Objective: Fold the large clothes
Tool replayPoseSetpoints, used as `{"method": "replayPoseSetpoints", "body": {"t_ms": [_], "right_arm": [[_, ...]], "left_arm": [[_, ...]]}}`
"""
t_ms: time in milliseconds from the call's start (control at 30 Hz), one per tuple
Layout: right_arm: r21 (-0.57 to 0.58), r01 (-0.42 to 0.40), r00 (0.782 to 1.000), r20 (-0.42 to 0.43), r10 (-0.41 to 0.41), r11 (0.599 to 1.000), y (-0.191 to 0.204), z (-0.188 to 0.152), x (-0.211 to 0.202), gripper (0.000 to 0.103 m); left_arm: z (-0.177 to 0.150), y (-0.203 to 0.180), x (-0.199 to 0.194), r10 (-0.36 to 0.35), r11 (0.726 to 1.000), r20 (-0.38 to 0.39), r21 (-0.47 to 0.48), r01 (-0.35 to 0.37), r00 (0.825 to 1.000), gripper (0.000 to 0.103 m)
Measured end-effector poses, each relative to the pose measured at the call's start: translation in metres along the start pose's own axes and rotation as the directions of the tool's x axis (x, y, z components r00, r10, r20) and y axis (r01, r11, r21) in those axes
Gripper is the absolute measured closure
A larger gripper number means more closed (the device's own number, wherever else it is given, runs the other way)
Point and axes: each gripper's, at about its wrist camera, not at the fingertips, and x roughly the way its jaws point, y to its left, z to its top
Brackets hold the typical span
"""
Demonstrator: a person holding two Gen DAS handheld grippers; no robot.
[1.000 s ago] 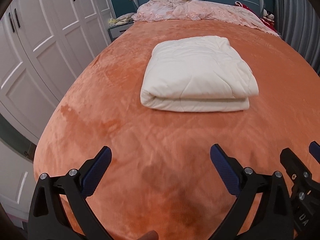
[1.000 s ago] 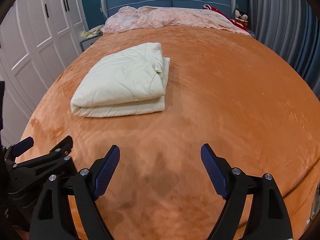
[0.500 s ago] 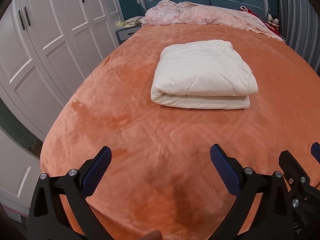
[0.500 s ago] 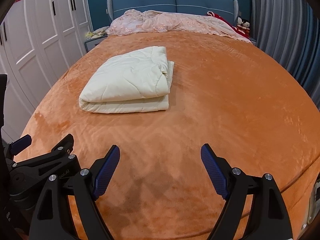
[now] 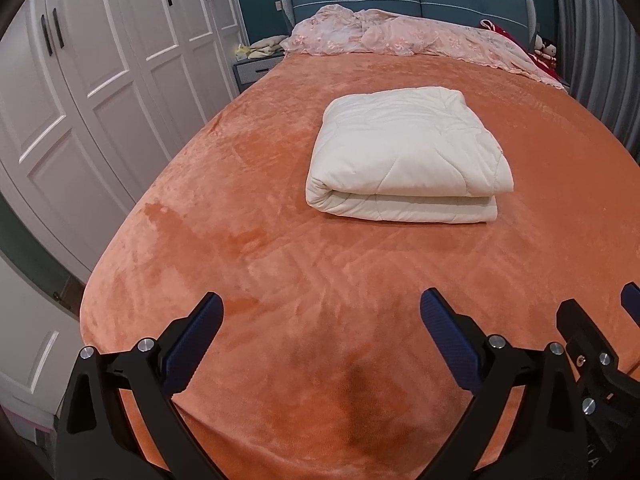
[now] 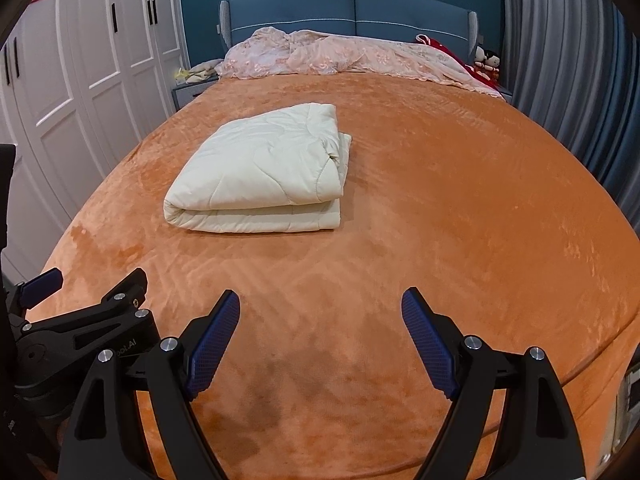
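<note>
A cream quilted blanket (image 5: 404,156) lies folded into a thick rectangle on the orange bed cover (image 5: 280,272), also in the right wrist view (image 6: 264,176). My left gripper (image 5: 320,316) is open and empty above the foot of the bed, well short of the blanket. My right gripper (image 6: 320,312) is open and empty, also near the foot. The left gripper shows at the lower left of the right wrist view (image 6: 84,300). The right gripper shows at the lower right edge of the left wrist view (image 5: 596,328).
A pink floral cover (image 6: 344,58) is bunched against the blue headboard (image 6: 352,10). White wardrobe doors (image 5: 80,92) run along the left side. A nightstand (image 5: 256,68) stands at the far left corner. Grey curtains (image 6: 568,72) hang on the right.
Both grippers have drawn back and risen from the bed, so the folded blanket looks farther away. Both stayed open and empty. The blanket has not moved.
</note>
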Motion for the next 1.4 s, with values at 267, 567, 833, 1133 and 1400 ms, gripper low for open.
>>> {"method": "replayPoseSetpoints", "body": {"t_ms": [267,567,833,1133,1400], "right_arm": [[0.002,0.001,1.0,0.005,-0.001,1.0,-0.0009,-0.0002,-0.0017,0.022],[0.005,0.007,1.0,0.011,-0.007,1.0,0.0004,-0.0013,-0.0048,0.022],[0.0,0.004,1.0,0.009,-0.004,1.0,-0.0007,-0.001,-0.0046,0.022],[-0.007,0.019,1.0,0.011,-0.019,1.0,0.0024,-0.0031,-0.0069,0.022],[-0.008,0.021,1.0,0.011,-0.021,1.0,0.0011,-0.0027,-0.0068,0.022]], "left_arm": [[0.0004,0.0009,-0.0024,0.007,1.0,0.013,0.001,-0.007,1.0,0.007],[0.0007,0.0,-0.0042,0.009,1.0,0.02,0.001,-0.009,1.0,0.007],[0.0011,0.0002,-0.004,0.01,1.0,0.016,-0.002,-0.01,1.0,0.007],[0.0,0.0003,-0.0027,0.016,1.0,0.018,0.005,-0.016,1.0,0.008],[-0.0001,0.0006,-0.0025,0.016,1.0,0.018,0.005,-0.016,1.0,0.008]]}}
